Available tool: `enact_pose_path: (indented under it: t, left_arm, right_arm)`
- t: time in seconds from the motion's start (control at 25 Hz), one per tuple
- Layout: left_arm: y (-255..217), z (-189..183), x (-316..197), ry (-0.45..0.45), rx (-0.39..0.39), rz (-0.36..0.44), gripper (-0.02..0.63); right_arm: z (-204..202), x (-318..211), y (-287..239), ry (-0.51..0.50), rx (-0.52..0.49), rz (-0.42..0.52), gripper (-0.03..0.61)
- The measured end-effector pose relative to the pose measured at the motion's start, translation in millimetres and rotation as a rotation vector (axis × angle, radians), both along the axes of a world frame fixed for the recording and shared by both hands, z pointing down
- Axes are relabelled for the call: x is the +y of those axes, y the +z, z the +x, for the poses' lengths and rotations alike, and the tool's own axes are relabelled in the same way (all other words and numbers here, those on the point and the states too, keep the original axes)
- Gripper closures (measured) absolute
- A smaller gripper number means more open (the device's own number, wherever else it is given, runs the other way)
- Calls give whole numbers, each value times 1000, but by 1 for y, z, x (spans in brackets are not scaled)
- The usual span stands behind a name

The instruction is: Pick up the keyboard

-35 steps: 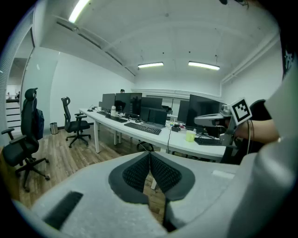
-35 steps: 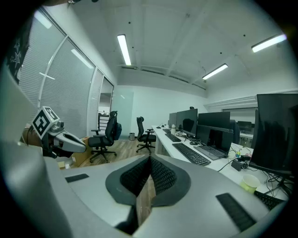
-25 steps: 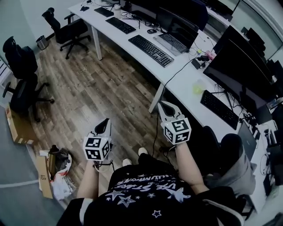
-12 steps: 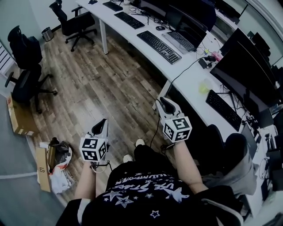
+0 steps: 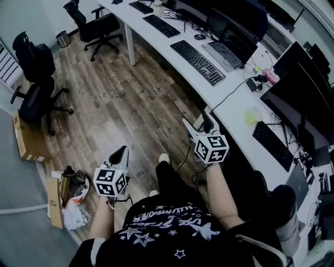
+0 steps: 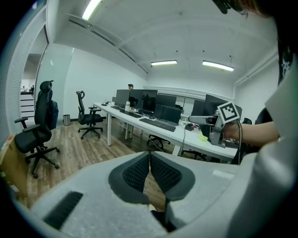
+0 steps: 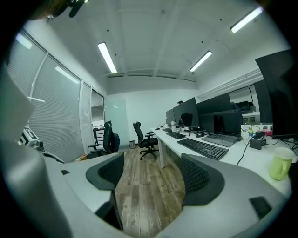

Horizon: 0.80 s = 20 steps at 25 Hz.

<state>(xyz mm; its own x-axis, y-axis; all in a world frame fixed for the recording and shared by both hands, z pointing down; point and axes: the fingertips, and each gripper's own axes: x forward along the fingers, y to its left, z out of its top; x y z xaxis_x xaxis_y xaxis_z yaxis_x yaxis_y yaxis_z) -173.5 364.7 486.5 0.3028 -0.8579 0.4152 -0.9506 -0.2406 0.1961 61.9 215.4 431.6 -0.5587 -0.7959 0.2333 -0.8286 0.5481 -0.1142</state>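
While the person stands over the wood floor, one pair of tongs is in each hand, two in all. Low and left of centre in the head view, the left tongs have their jaws pressed together on nothing. To the right of centre, the right tongs sit beside the near edge of the long white counter; their jaws are opening, and only bare floor shows between them in the right gripper view. Four keyboards lie flat on the counter, and neither pair of tongs touches any of them. The far keyboard is at the top edge of the frame, with a second keyboard just below it. The large keyboard lies at upper centre, and the fourth keyboard is at the right, in front of a dark monitor. One open laptop stands just beside the large keyboard, and one mouse lies near its upper end. One pale green cup stands between the large keyboard and the fourth. Two black office chairs are on the open floor, one chair at the upper left by the counter and another chair at the left edge. One cardboard box lies at the left edge below them, and one small bin stands in the upper left.
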Motion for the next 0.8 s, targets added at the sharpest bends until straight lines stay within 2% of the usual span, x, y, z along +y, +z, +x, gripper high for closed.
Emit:
enact_pose_path:
  t: [0.2,0.44,0.64,0.8]
  left_arm:
    - [-1,-1,-73,-4,-10,-11,588]
    - [-16,18,-175,46,-23,3,588]
    - [-24,49,-238,121,-50,7,587]
    - [-29,61,-279,147,-69,17,587]
  right_arm:
    - [9,-80,3,18,-13,-8,209]
    - [42,-164,3,86,-25,-20,204]
    - [79,-212,11,142,-30,-52,189]
    - [102,-241,15,173,-28,-67,180]
